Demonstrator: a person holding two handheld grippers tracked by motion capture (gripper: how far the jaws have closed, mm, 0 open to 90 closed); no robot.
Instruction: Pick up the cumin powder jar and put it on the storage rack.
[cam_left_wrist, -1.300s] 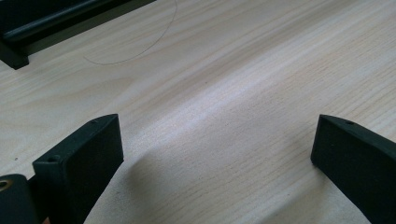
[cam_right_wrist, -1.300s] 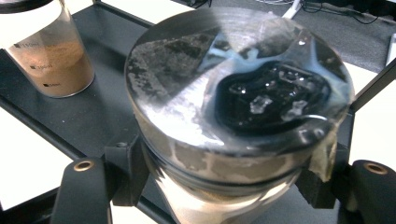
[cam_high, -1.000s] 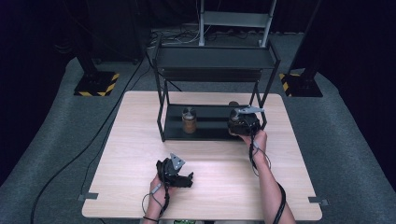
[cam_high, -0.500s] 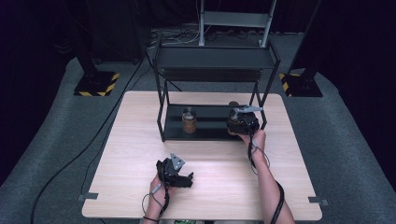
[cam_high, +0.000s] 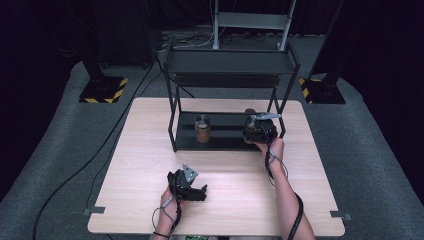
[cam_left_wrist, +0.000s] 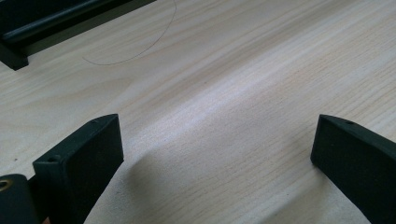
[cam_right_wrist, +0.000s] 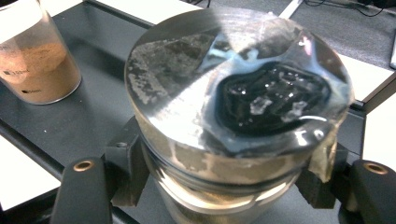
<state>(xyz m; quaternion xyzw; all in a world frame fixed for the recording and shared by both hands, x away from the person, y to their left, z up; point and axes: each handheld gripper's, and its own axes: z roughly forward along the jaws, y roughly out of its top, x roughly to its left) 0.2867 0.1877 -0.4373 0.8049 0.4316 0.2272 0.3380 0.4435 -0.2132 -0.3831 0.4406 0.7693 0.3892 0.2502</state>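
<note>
A jar with a shiny metal lid (cam_right_wrist: 233, 84) stands at the right end of the black rack's lower shelf (cam_high: 225, 131), and my right gripper (cam_high: 259, 129) is shut on it just below the lid. In the right gripper view the black pads (cam_right_wrist: 126, 168) press the jar's neck from both sides. A second jar of brown powder (cam_high: 202, 131) stands on the same shelf to the left, also seen as the powder jar (cam_right_wrist: 35, 60). My left gripper (cam_high: 192, 187) rests low over the table's front part, open, its fingers (cam_left_wrist: 84, 158) wide apart over bare wood.
The black two-tier rack (cam_high: 230, 62) stands at the back middle of the wooden table (cam_high: 150, 150), its posts framing the lower shelf. A thin cable (cam_left_wrist: 140, 46) curves across the wood ahead of the left gripper. Dark stands with hazard-striped bases (cam_high: 102, 90) flank the table on the floor.
</note>
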